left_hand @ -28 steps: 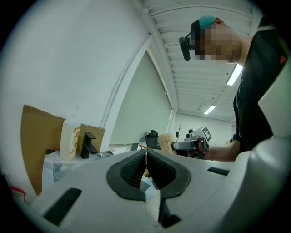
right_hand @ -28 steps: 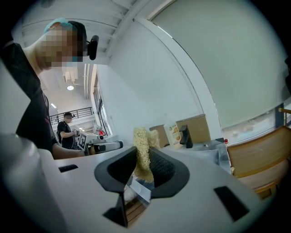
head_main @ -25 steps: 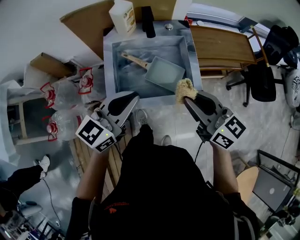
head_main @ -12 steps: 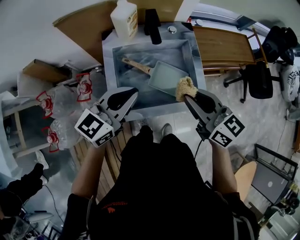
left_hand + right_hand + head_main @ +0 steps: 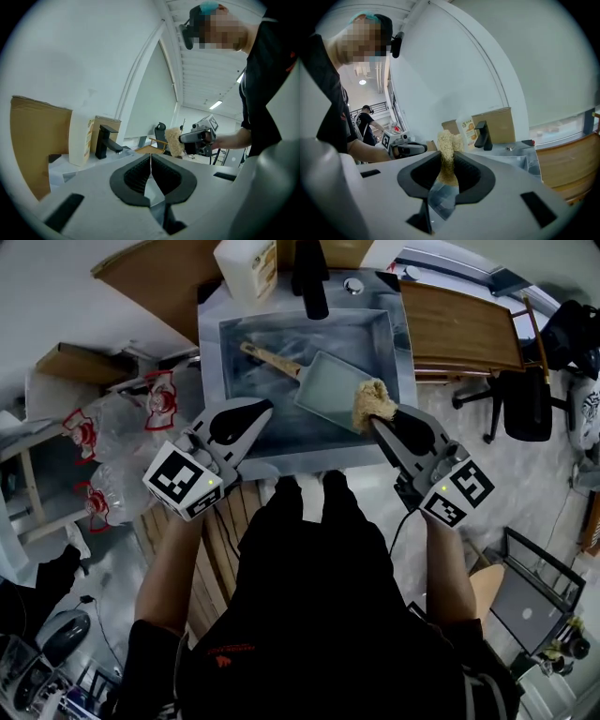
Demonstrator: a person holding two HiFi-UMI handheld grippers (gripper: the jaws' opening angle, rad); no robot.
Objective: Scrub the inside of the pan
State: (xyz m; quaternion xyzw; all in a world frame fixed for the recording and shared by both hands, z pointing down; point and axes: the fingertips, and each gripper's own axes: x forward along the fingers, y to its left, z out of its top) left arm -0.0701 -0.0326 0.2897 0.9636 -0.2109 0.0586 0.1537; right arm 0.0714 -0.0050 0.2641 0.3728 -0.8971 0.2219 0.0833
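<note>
A grey rectangular pan [image 5: 326,388] with a wooden handle [image 5: 272,361] lies in the steel sink [image 5: 214,351]. My right gripper [image 5: 376,420] is shut on a tan scrubbing pad [image 5: 368,403], held over the pan's near right corner. The pad [image 5: 447,143] stands up between the right jaws in the right gripper view. My left gripper [image 5: 260,412] is shut with nothing in it, hovering over the sink's front left part; its jaws meet in the left gripper view [image 5: 150,161].
A black tap [image 5: 309,277] and a white bottle [image 5: 246,266] stand behind the sink. A wooden counter [image 5: 464,326] lies right of it. Water jugs [image 5: 122,432] sit on the floor at left, an office chair [image 5: 525,399] at right.
The head view has moved closer to the sink. Both grippers have moved forward over it, and the pad now hangs above the pan's edge.
</note>
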